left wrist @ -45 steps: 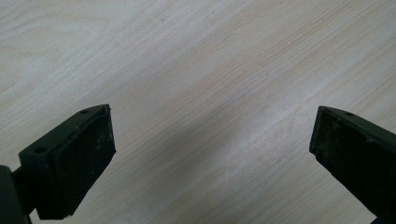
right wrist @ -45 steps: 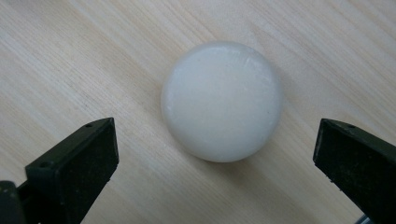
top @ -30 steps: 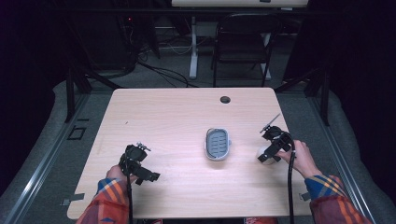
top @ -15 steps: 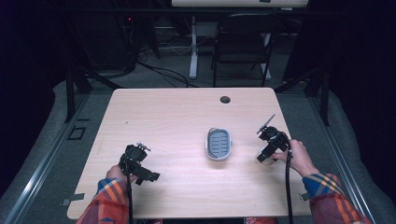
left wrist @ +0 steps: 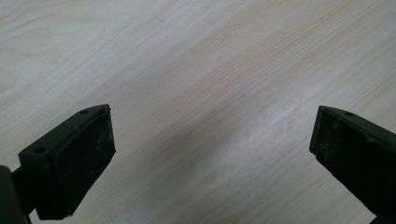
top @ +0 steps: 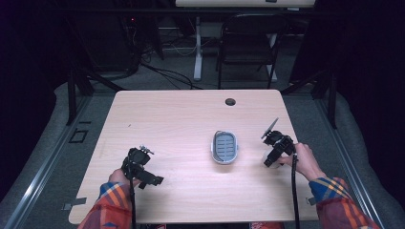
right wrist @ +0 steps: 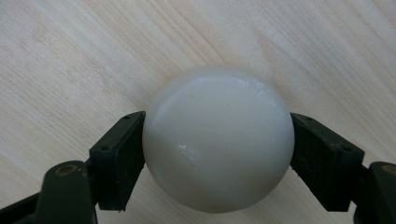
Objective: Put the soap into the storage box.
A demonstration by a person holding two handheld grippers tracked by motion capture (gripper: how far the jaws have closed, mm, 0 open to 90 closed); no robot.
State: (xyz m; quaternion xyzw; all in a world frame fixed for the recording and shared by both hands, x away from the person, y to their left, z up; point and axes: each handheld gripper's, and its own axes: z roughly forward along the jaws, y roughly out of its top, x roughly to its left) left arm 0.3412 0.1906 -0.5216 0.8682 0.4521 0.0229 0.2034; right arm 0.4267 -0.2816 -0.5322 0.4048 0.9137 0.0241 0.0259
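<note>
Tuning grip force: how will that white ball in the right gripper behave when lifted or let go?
The white ball looks smooth and glossy, so it could slip from the right gripper, whose jaws meet it only at its two sides. Being round, it would probably roll across the table if released. It shows no dent at the jaws, so it is likely stiff.

A pale wooden table (top: 181, 124) fills the middle of the high view, with a small round dark hole (top: 230, 101) near its upper edge. A grey oval dish (top: 224, 147) sits right of centre, and a white ball (right wrist: 218, 140) rests near the right edge.
</note>
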